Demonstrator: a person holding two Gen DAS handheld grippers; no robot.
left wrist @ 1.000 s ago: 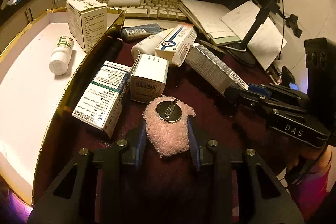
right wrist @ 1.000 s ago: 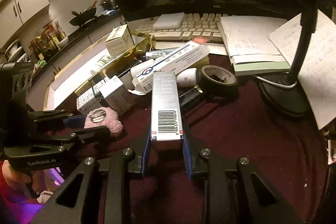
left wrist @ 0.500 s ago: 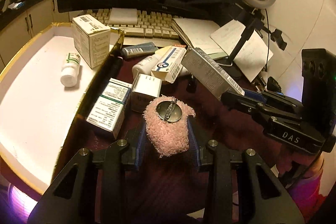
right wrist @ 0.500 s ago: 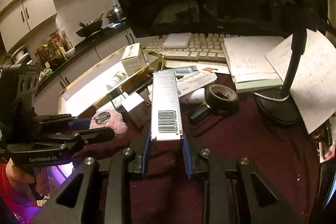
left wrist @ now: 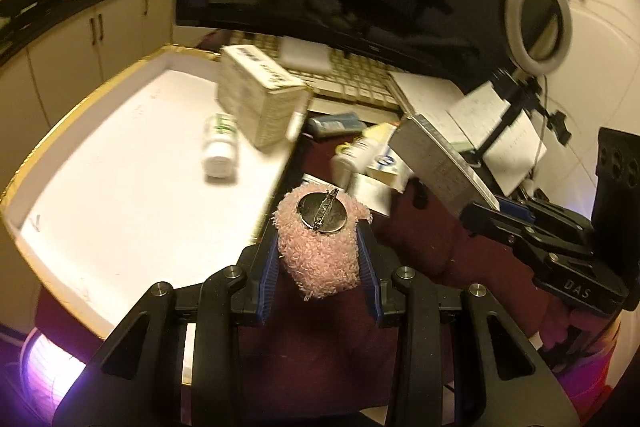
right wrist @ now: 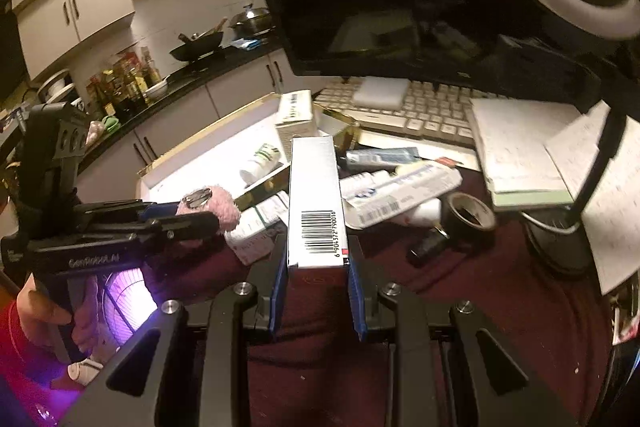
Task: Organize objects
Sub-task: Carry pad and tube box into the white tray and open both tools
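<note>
Transport step, both grippers loaded. Left gripper was clamped, partly closed, on the pink fuzzy brooch, held just off the white tray's gold-edged near side. Right gripper was pinched narrow on the long silver box, further from the tray, above the clutter. Next: probably clear the rim, lower, release. Tray floor looked mostly open; a pill bottle and carton sat at its far end.

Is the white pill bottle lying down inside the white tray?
Yes, the pill bottle lies on its side on the tray floor, beside a box.
</note>
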